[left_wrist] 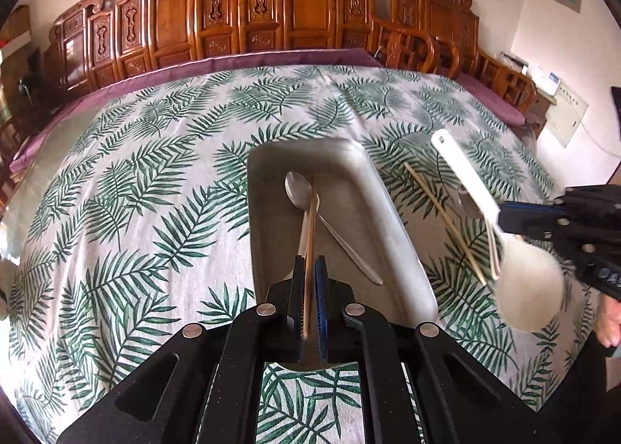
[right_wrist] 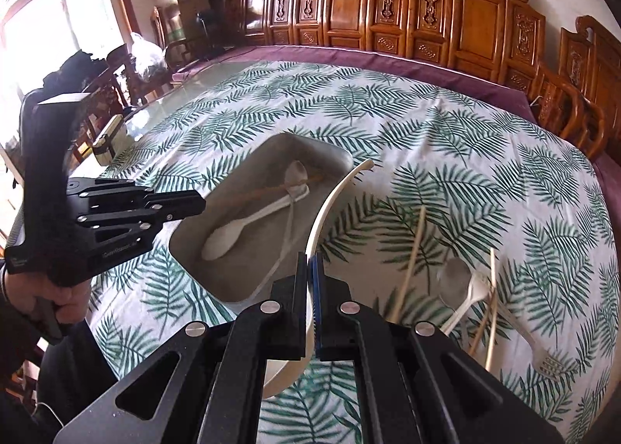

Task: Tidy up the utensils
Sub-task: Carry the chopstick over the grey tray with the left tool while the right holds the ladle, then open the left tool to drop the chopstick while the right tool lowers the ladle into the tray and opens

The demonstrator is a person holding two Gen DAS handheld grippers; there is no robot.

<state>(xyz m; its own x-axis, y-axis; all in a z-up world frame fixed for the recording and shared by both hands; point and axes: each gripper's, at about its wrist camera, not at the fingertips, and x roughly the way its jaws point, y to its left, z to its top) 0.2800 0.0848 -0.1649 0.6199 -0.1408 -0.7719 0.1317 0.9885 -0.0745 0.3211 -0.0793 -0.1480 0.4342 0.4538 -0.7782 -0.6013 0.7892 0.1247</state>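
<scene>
Left tool [left_wrist: 309,269] closed on a thin brown wooden chopstick [left_wrist: 310,226], its far end reaching out over the grey rectangular metal tray [left_wrist: 271,172], tip close above or on the utensils there — contact cannot be told. The tray sits on the worktop, which is covered by a white cloth printed with green palm fronds [left_wrist: 136,180]. Inside the tray: a steel spoon with a long slim handle [left_wrist: 297,188], bowl toward the tray's far end, and a white plastic spoon [right_wrist: 248,221] lying crossed with it; a second brown stick [right_wrist: 271,189] lies in the tray under them in the right wrist view. Right tool [right_wrist: 309,261] clamped on the handle of a large cream plastic serving spoon [left_wrist: 528,288], held in the air just right of the tray — handle pointing up and away, broad bowl nearest the person. On the cloth right of the tray, a pale wooden chopstick [left_wrist: 442,219] lies alone; further right of the tray a loose cluster — a clear plastic spoon [right_wrist: 452,281], a white plastic fork [right_wrist: 471,296], another pale fork [right_wrist: 543,358] and more pale sticks [right_wrist: 491,308], overlapping. Beyond the tray, a row of carved wooden chair backs [left_wrist: 302,5] behind the worktop's far edge.
</scene>
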